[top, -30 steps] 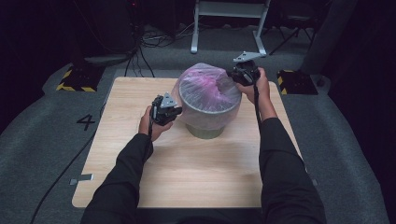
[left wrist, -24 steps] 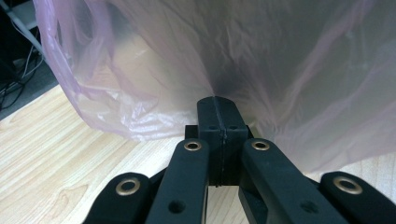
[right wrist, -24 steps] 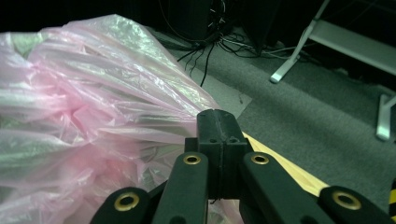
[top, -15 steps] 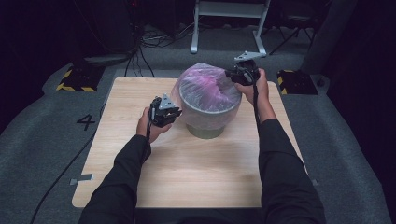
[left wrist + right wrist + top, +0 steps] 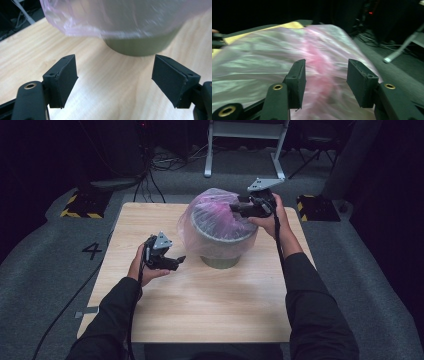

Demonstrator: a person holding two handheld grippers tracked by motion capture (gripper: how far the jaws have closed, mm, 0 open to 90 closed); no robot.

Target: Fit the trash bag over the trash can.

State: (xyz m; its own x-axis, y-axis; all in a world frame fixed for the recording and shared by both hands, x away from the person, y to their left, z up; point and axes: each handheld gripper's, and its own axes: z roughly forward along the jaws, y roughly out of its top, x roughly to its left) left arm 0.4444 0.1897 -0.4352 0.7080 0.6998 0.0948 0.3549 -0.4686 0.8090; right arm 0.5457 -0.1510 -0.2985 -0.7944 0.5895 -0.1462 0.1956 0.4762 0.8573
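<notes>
both tongs have just been opening. the left tongs [image 5: 181,259] stand wide and empty, left of the bin [image 5: 222,247]. the right tongs [image 5: 235,208] gape part-way over the pink bag [image 5: 210,215], gripping nothing.

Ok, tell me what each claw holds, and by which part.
Nothing. The left claw is open, short of the bin. The right claw is open over the pink bag.

The right gripper [image 5: 325,82], jaws just opening and empty, hovers over the pink plastic bag [image 5: 274,67].
</notes>
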